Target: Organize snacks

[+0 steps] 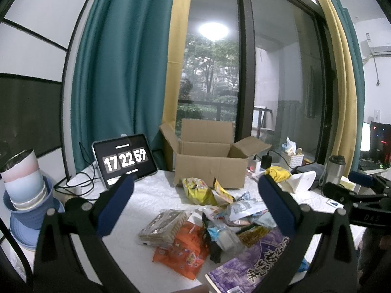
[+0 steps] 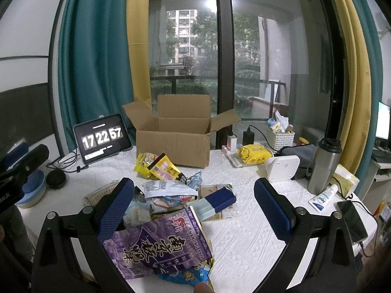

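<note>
Purple bag (image 2: 161, 241) lay closest to me, at the near edge of the snack pile (image 1: 207, 219) on the white bench (image 2: 251, 227). It poked out over a blue packet under it. The box (image 2: 176, 134) stood open at the back of the bench, well behind the pile, with all its flaps up.

I judged that nothing had gone into the box yet, so the step was to pick a first snack. The purple bag looked best to me, since it sat on top and nothing pinned it. It was flat and thin, so I thought I should pinch it near one edge and lift slowly, so it would not drag the packets under it. Then I would carry it high over the pile and drop it low inside the box.

My left gripper (image 1: 195, 207) hung above the pile, tipped down a little, its jaws wide and holding nothing. My right gripper (image 2: 194, 206) hung over the near side of the pile, its jaws wide and empty too. Its left pad (image 2: 114, 210) sat just beside the purple bag, but I could not tell if they touched.
</note>
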A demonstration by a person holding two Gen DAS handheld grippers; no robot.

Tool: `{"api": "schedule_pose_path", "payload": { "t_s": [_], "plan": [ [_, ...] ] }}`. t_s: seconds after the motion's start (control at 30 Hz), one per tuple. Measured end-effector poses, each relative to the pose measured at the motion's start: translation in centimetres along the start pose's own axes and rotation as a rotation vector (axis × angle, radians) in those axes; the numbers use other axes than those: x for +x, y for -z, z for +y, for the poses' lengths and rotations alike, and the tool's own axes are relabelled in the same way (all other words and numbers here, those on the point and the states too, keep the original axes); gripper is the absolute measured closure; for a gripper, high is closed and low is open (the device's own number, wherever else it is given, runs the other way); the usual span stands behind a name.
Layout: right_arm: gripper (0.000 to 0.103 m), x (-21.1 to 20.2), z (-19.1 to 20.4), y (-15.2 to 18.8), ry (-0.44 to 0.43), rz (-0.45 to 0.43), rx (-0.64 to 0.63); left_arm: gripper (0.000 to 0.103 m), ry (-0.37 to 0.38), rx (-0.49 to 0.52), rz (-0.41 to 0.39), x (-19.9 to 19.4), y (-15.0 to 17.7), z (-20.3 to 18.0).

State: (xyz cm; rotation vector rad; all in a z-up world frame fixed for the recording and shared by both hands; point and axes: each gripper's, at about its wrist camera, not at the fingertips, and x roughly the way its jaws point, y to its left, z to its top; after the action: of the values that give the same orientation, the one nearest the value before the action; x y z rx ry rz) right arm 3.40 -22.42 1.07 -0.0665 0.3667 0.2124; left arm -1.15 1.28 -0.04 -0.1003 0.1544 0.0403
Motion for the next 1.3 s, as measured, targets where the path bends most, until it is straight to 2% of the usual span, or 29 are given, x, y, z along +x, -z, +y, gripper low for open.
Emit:
{"api": "schedule_pose_path", "payload": {
  "t_s": [0.7,0.87,1.0,1.2,1.3],
  "plan": [
    [0.002,0.1,0.0,0.2,-0.001,0.007,0.001,0.0,-0.002,-0.001,0.01,0.1,0.4,0.1],
    [0.002,0.5,0.1,1.2,-0.025,0.045,0.011,0.0,0.0,-0.003,0.039,0.7,1.2,0.2],
    [0.002,1.7,0.4,2.9,-0.06,0.109,0.011,0.0,-0.003,0.009,0.107,2.0,2.9,0.3],
    [0.002,4.5,0.9,5.9,-0.15,0.243,0.017,0.0,-0.003,0.014,0.255,4.6,6.6,0.6],
    [0.002,5.9,1.2,7.0,-0.172,0.281,0.008,0.001,0.012,0.01,0.324,5.7,8.3,0.6]
  ]
}}
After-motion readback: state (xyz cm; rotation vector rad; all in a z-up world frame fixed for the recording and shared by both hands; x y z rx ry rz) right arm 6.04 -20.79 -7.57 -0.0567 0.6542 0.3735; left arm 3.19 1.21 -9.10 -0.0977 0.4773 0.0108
